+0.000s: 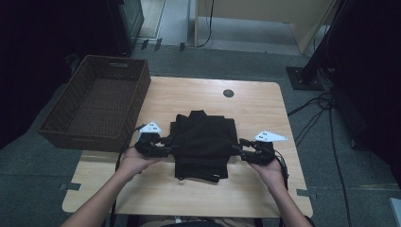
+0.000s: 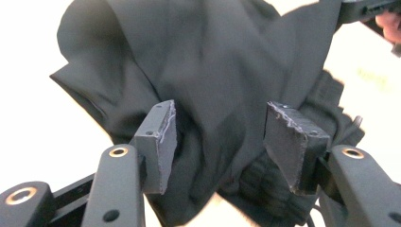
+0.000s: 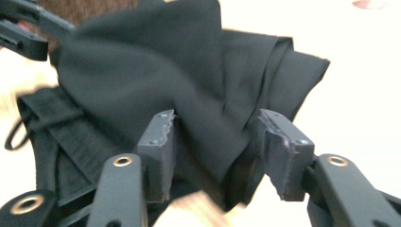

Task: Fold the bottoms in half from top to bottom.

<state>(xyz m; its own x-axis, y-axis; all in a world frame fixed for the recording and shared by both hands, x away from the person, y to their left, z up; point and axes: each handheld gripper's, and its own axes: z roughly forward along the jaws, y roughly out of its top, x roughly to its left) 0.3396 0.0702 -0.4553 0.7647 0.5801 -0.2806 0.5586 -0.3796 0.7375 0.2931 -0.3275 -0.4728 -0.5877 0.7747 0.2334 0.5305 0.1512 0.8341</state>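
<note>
Two grippers: the left gripper (image 1: pixel 166 144) sits at the left edge of the black garment (image 1: pixel 204 143), the right gripper (image 1: pixel 237 147) at its right edge, one on each side of the folded pile.
Hard to make out: the garment is black on black, so its folds and what kind of clothing it is cannot be told from the high view; both gripper views are blurred.
Cut off: the garment (image 2: pixel 208 71) runs past the top and bottom of the left gripper view; a ribbed band of it (image 2: pixel 269 189) is partly covered by the right-hand jaw there.
Other gripper, far side: a dark corner of the right gripper (image 2: pixel 366 9) and a bit of the hand (image 2: pixel 390 23) peek in beyond the garment.
Basket: the brown wicker basket (image 1: pixel 61 113) stands left of the garment, overhanging the table's left edge, with nothing inside it.
Left gripper state: jaws apart, cloth lying between the pads (image 2: pixel 163 146) but not pinched.
Right gripper state: jaws apart around a fold of the garment (image 3: pixel 189 71), pads (image 3: pixel 163 151) clear of it.
Garment's place: lying in a pile on the wooden table (image 1: pixel 265 104), at its middle, right of the basket.
Table hole: a small dark round spot (image 1: pixel 228 93) lies beyond the garment.
</note>
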